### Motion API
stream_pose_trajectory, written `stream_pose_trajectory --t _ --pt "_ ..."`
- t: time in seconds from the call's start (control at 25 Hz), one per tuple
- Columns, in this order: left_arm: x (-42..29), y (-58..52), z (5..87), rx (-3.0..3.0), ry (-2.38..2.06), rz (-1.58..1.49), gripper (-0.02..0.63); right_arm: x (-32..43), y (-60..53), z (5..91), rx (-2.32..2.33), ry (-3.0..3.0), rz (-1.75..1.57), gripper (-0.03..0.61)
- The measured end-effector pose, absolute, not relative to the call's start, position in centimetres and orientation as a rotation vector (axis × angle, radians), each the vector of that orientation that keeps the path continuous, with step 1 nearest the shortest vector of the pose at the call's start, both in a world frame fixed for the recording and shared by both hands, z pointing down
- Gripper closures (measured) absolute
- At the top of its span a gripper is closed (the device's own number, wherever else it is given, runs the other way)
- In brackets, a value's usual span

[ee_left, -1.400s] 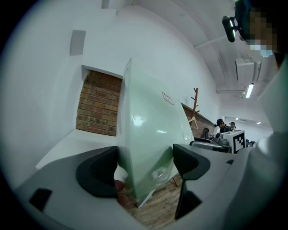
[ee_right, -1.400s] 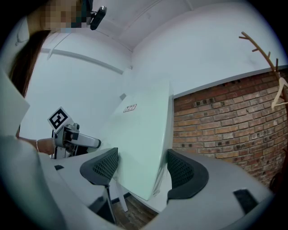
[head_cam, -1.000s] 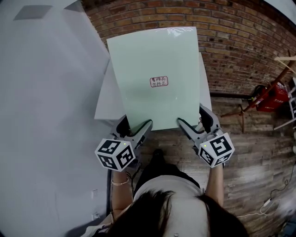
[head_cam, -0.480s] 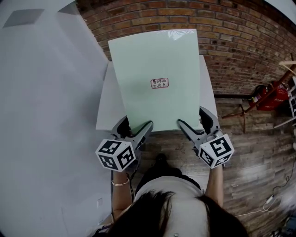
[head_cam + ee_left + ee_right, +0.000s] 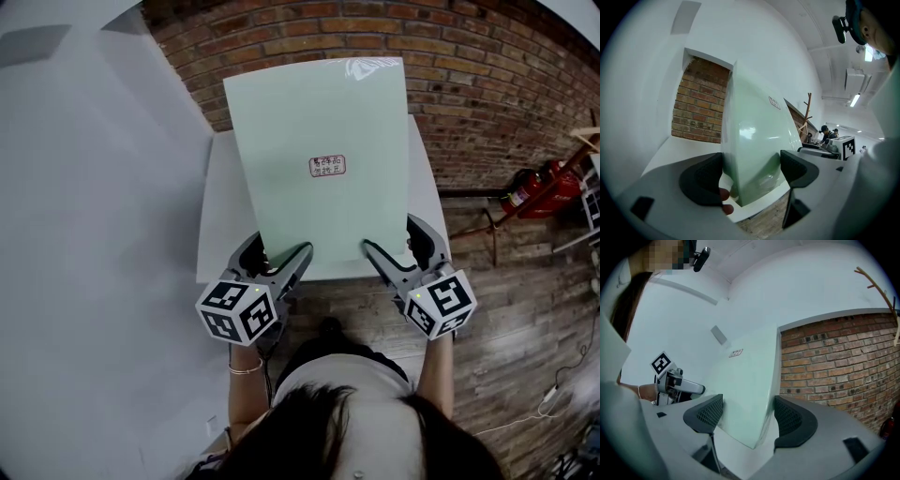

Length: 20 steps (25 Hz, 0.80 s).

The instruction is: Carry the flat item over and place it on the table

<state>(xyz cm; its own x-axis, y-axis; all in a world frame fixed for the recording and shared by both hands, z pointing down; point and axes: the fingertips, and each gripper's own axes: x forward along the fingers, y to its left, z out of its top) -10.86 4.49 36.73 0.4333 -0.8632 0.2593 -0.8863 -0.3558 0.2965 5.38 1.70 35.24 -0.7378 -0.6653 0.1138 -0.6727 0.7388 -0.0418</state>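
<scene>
A pale green flat board (image 5: 319,159) with a small red-printed label (image 5: 327,166) hangs tilted over a white table (image 5: 217,234). My left gripper (image 5: 278,251) is shut on its near left corner and my right gripper (image 5: 392,239) on its near right corner. In the left gripper view the board (image 5: 754,140) bows between the jaws of the left gripper (image 5: 751,173), with a fingertip (image 5: 724,194) showing by the left pad. In the right gripper view the board's corner (image 5: 750,385) sits between the jaws of the right gripper (image 5: 747,411).
The table stands against a brick wall (image 5: 469,75), with a white wall (image 5: 94,234) on its left. Wooden floor (image 5: 525,309) lies to the right, with a red fire extinguisher (image 5: 534,192) near the wall. People stand far off across the room (image 5: 827,133).
Both grippers and the board have moved forward toward the brick wall; more of the white table now lies under the board. The grip is unchanged.
</scene>
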Motion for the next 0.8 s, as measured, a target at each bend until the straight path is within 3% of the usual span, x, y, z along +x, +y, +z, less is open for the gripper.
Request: stream_pose_trajectory --t 0.8 --pt "-15.5 0.7 37.2 2.331 -1.392 0.065 0.225 0.9 -1.0 35.3 1.192 -2.781 0.140 0.229"
